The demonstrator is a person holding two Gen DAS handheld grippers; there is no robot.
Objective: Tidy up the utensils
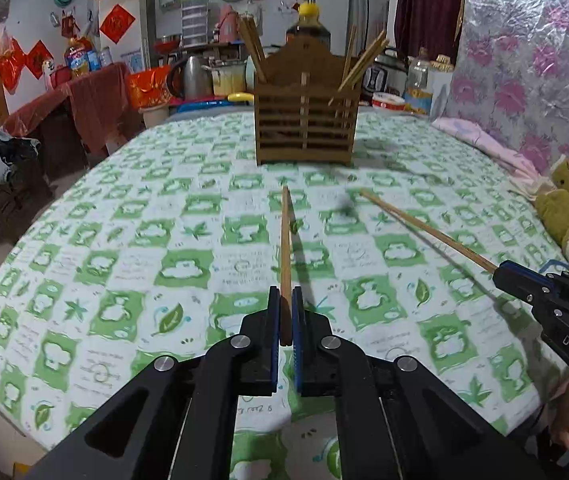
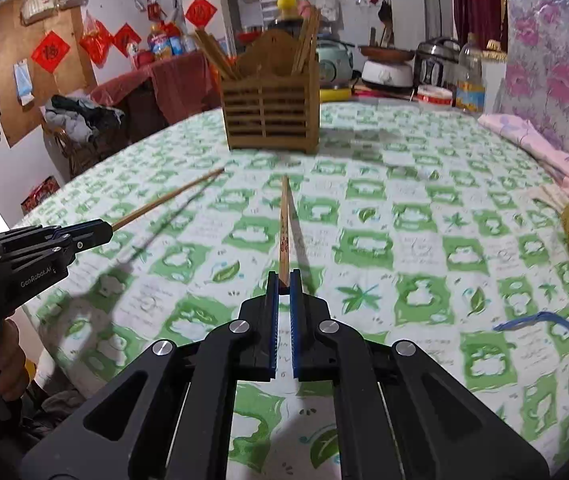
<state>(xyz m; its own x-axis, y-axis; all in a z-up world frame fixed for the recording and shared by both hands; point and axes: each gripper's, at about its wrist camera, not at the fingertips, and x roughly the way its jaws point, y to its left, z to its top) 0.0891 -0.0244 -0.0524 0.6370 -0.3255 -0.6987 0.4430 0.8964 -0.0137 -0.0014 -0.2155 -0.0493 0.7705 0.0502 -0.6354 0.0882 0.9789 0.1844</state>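
Observation:
A slatted wooden utensil holder [image 1: 306, 120] [image 2: 270, 112] stands at the far middle of the table, with several chopsticks upright in its two ends. My left gripper [image 1: 285, 292] is shut on the near end of a wooden chopstick [image 1: 285, 240] that points straight at the holder. My right gripper [image 2: 284, 276] is shut on a second, printed chopstick [image 2: 283, 228], aimed the same way. Each view shows the other gripper from the side: the right gripper [image 1: 500, 274] with its chopstick [image 1: 424, 228], and the left gripper [image 2: 106, 228] with its chopstick [image 2: 168, 198]. Both sticks cast shadows on the cloth below.
A green-and-white patterned cloth [image 1: 144, 264] covers the round table, whose edge curves away on the left. A yellow-green plush toy [image 1: 564, 216] and a pink cloth [image 1: 480, 136] lie at the right edge. A blue band [image 2: 536, 320] lies near the toy. A dark bottle [image 1: 308, 24] stands behind the holder.

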